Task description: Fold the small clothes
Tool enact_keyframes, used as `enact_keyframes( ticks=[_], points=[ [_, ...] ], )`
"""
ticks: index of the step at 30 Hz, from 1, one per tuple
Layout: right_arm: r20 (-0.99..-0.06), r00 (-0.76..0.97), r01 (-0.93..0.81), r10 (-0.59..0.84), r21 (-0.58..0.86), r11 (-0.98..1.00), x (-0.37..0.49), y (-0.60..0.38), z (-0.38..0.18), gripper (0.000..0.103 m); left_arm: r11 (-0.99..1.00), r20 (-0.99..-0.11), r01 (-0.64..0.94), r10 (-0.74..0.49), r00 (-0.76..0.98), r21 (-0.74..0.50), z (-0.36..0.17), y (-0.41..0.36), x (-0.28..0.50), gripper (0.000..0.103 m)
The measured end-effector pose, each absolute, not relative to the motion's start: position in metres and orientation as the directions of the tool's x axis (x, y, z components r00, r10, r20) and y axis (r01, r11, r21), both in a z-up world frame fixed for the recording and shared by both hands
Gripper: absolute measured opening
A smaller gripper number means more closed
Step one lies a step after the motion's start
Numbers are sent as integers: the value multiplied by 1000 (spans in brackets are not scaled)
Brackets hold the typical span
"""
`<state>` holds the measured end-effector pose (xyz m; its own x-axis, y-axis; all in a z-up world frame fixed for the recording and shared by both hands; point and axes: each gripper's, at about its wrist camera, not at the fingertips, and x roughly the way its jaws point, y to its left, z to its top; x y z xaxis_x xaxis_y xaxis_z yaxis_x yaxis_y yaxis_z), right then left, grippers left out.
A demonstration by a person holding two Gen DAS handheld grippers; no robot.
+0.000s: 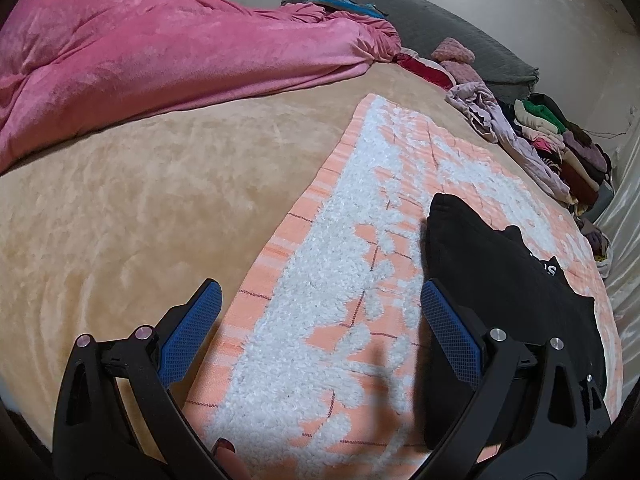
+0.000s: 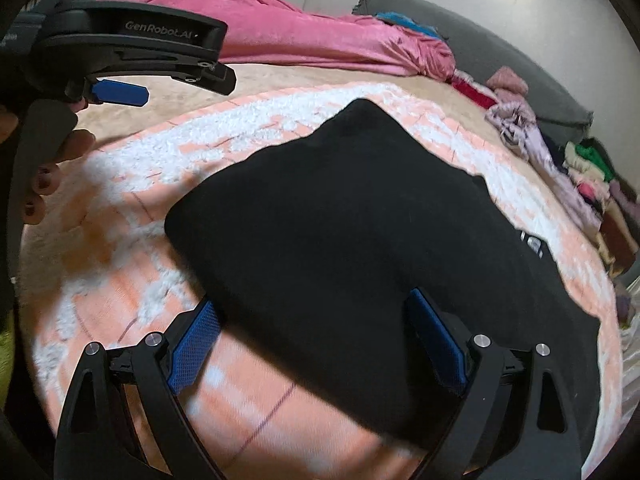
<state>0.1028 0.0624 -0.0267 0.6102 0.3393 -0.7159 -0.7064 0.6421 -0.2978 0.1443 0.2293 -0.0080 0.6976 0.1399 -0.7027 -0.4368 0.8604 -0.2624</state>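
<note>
A black garment point(image 2: 360, 220) lies folded on an orange and white fluffy mat point(image 2: 132, 236) on the bed. It also shows in the left wrist view point(image 1: 500, 300) at the right, on the same mat point(image 1: 340, 280). My left gripper point(image 1: 320, 296) is open and empty above the mat, left of the garment. It also appears in the right wrist view point(image 2: 120, 92) at the upper left. My right gripper point(image 2: 312, 320) is open, its blue fingers point(image 2: 436, 340) spread over the garment's near edge.
The bed has a beige cover point(image 1: 120, 200). A pink blanket point(image 1: 160, 52) lies bunched at the back. A grey pillow point(image 1: 440, 28) sits behind it. A row of piled clothes point(image 1: 552, 140) runs along the right edge.
</note>
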Motion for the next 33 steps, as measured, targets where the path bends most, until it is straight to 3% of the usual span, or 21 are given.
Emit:
enact_keyframes(
  ticks=[8, 10, 15, 18, 24, 27, 33],
  points=[
    [-653, 680, -669, 333, -366, 647, 105, 71, -30, 89, 865, -711, -420, 111, 695, -275, -12, 227, 151, 93],
    [-641, 693, -656, 329, -373, 656, 107, 72, -30, 79, 865, -716, -417, 104, 691, -277, -14, 226, 154, 93],
    [-620, 691, -658, 370, -329, 677, 108, 62, -23, 33, 869, -726, -413, 97, 681, -272, -18, 223, 156, 93],
    [-620, 644, -686, 448, -209, 697, 112, 46, -15, 19, 865, -726, -395, 52, 686, -311, -20, 222, 159, 93],
    [-632, 547, -703, 548, 8, 711, 128, 24, -9, 15, 718, -626, -296, -244, 741, -630, -31, 234, 173, 93],
    [-630, 530, -699, 568, 55, 713, 127, 19, -9, 15, 710, -614, -268, -285, 737, -651, -26, 226, 189, 93],
    [-619, 514, -697, 594, 103, 710, 127, 12, -8, 14, 751, -677, -253, -328, 658, -610, -36, 202, 229, 93]
  ],
)
